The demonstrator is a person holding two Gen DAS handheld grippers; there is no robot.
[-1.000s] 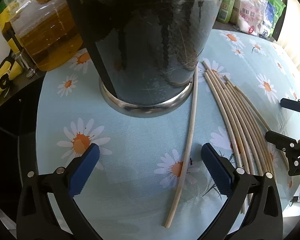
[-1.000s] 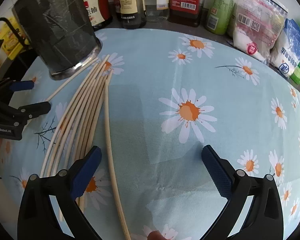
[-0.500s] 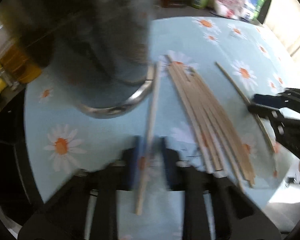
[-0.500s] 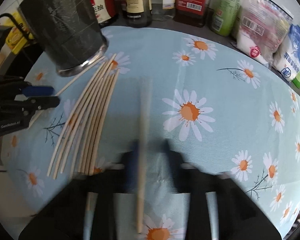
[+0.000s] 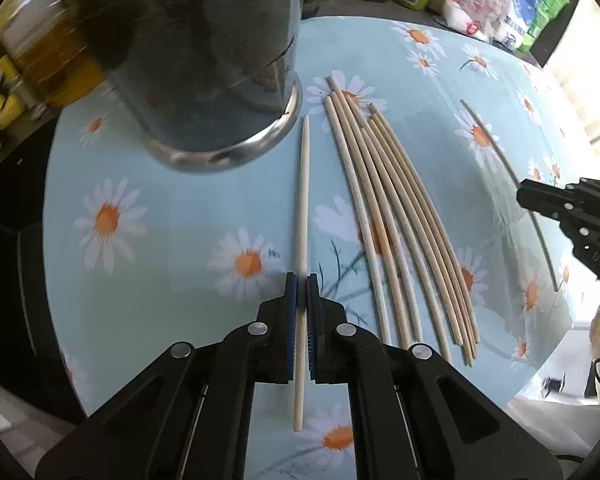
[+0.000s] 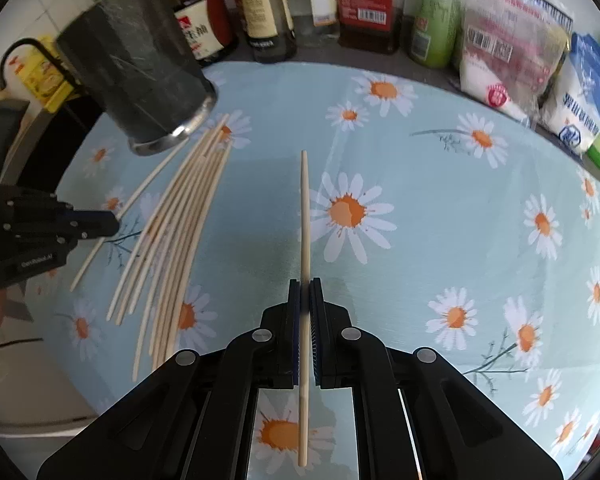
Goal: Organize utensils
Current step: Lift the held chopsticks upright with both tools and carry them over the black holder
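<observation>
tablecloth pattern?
Light blue tablecloth with white, orange-centred daisies; clearest in the right wrist view.

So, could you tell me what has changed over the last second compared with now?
Both grippers were open a second ago. Now the left gripper has shut on the lone chopstick beside the dark holder, and the right gripper has shut on a chopstick taken from the right edge of the pile, swung clear over the cloth. The remaining pile of chopsticks and the holder stayed put.

A pale blue tablecloth printed with white-and-orange daisies covers a rounded table. Glass sauce bottles and plastic food packets line its far edge. Bright daylight enters at right.
</observation>
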